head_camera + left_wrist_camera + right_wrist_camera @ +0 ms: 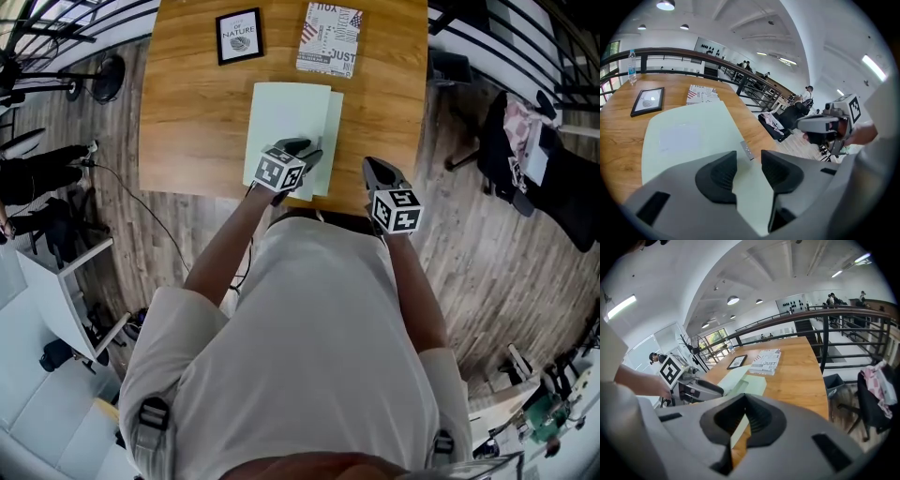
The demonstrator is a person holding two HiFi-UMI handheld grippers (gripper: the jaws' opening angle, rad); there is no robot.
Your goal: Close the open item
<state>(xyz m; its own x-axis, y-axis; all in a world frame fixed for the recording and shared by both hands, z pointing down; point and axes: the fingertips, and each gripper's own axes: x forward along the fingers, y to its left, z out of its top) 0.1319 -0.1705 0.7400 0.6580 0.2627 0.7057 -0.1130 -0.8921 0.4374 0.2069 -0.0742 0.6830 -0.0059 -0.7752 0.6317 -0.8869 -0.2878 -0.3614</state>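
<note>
Head view: pale green folder (286, 127) lay on the wooden table (187, 112) at 12 o'clock from the person. Its cover wasn't seated; a strip of the lower leaf showed along the 3 o'clock side. Left claw (305, 148) hung over the folder's 6 o'clock edge, jaws apart, nothing pinched. Right claw (375, 165) sat off the table's near edge, roughly 4 o'clock from the folder, jaws closed on nothing. The step looked like an approach to the cover. I'd press it flat with the left claw rather than pinch it, and brace the 3 o'clock side with the right so the folder couldn't skate on the smooth wood. Go slow near the edge, since a hard push could shove it off. Elsewhere on the table: a black picture frame (239, 36) at 11 o'clock from the folder and a printed booklet (329, 39) at 1 o'clock. The room had a plank floor (487, 244), a black railing (670, 50) past the far edge with a water bottle (632, 67) by it, and a chair with clothes (525, 159) at 3 o'clock.
</note>
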